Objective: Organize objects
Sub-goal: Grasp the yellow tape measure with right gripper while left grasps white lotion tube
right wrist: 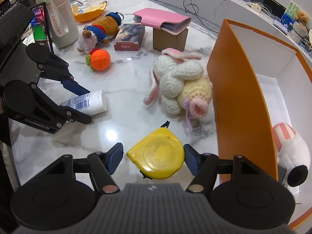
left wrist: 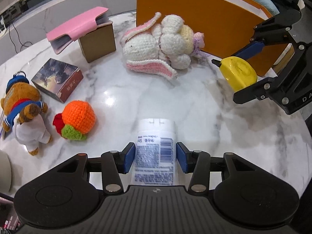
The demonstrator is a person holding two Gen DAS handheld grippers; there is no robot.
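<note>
1. Left gripper (left wrist: pixel 155 159) straddled white tube (left wrist: pixel 155 152); tube lay on marble table (left wrist: pixel 195 107), long axis running straight away along the fingers, cap end far. Right pad showed a sliver of gap, left pad about touching; looked loosely closed around the tube, firm hold not confirmed.
2. Right gripper (right wrist: pixel 154 159) bracketed yellow tape measure (right wrist: pixel 158 153), flat face up, black tab end pointing far. Right pad at the case edge, left pad with a clear gap; partly open, not clamped.
3. Orange box (right wrist: pixel 243 101) stood just right of the tape measure, near wall tall; right gripper clearly nearer to it than left. Judged: lift over the wall needed for either item.
4. Inside box: white plush toy (right wrist: pixel 290 150) with striped patch, near end; rest of white floor bare.
5. Mid-table: crochet bunny (right wrist: pixel 179 85) on its side, touching or just beside box wall.
6. Farther left: crochet orange (left wrist: pixel 79 120), bear doll (left wrist: pixel 23 113), dark box (left wrist: pixel 57 79).
7. Farthest: pink wallet (left wrist: pixel 78 27) resting on cardboard box (left wrist: pixel 97 42).
</note>
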